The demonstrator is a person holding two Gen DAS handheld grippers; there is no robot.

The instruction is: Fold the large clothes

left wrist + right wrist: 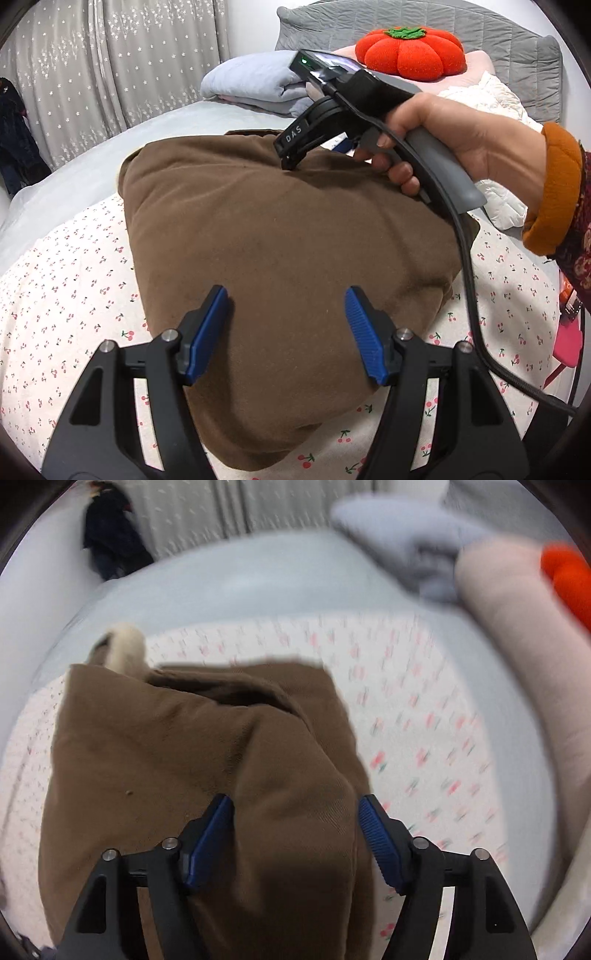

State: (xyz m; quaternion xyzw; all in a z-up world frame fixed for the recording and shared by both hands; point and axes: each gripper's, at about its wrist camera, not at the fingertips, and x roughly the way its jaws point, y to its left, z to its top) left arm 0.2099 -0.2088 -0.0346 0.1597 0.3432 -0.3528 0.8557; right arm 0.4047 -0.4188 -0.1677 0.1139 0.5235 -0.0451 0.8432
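Blue ribbed fingers [208,332] of the left gripper [286,332] and right gripper [295,842] are standing wide, gripping nothing, over the bulky brown fleece garment [280,258] lying folded on the cherry-print sheet [66,295]; pressing it flat evenly is probably helping.
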